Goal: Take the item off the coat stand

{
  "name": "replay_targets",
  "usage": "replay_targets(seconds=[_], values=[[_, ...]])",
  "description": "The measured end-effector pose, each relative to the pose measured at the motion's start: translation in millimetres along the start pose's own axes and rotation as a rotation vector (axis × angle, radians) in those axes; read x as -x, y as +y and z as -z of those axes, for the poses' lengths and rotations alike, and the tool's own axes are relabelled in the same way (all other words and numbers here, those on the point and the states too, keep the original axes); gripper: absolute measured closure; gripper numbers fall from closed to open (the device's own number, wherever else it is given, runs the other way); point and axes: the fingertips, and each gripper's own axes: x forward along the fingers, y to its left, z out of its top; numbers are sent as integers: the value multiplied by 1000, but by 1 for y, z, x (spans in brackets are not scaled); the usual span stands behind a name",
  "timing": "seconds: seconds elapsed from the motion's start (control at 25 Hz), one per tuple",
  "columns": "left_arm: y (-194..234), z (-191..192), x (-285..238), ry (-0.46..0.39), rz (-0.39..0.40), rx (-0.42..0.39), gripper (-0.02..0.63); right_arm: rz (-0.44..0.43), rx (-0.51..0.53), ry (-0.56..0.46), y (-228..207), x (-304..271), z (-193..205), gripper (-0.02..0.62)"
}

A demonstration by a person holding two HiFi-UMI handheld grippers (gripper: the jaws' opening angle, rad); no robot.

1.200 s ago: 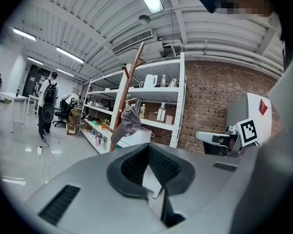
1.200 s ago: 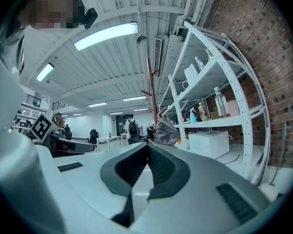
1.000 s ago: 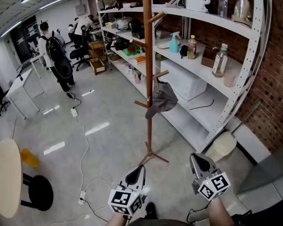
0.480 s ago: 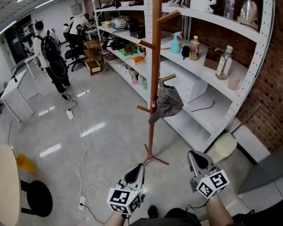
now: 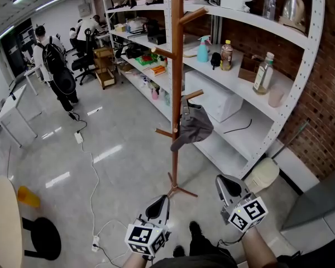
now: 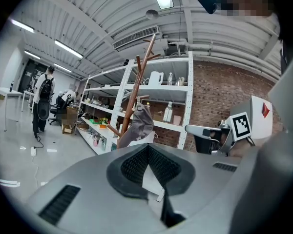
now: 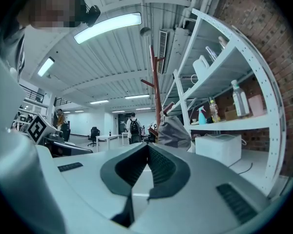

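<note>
Approach looks to be the step in hand. In the head view, the grey cap (image 5: 192,128) hangs on a low peg of the coat stand (image 5: 177,66), well apart from the near left tongs (image 5: 159,208) and right tongs (image 5: 229,187).

In the left gripper view, the tongs are pressed together and empty.

In the right gripper view, they are likewise closed on nothing.

Next they probably need to reach in and part.

The glossy floor (image 5: 123,144) runs under stocked shelving (image 5: 240,82) on the right, against a brick wall (image 5: 324,94).

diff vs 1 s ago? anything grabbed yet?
A shoe has come into view between the grippers, so the person seems to be stepping toward the coat stand; the right gripper sits a little higher in the head view. Nothing taken hold of or let go. Unchanged: grey cap still on its peg, left gripper low, both claws shut and empty.
</note>
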Motion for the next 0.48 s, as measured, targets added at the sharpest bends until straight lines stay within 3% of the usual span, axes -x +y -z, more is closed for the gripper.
replay_targets(seconds=[0.48], values=[[23, -26, -71, -14, -47, -43, 600, -43, -10, -17, -60, -54, -8, 589]])
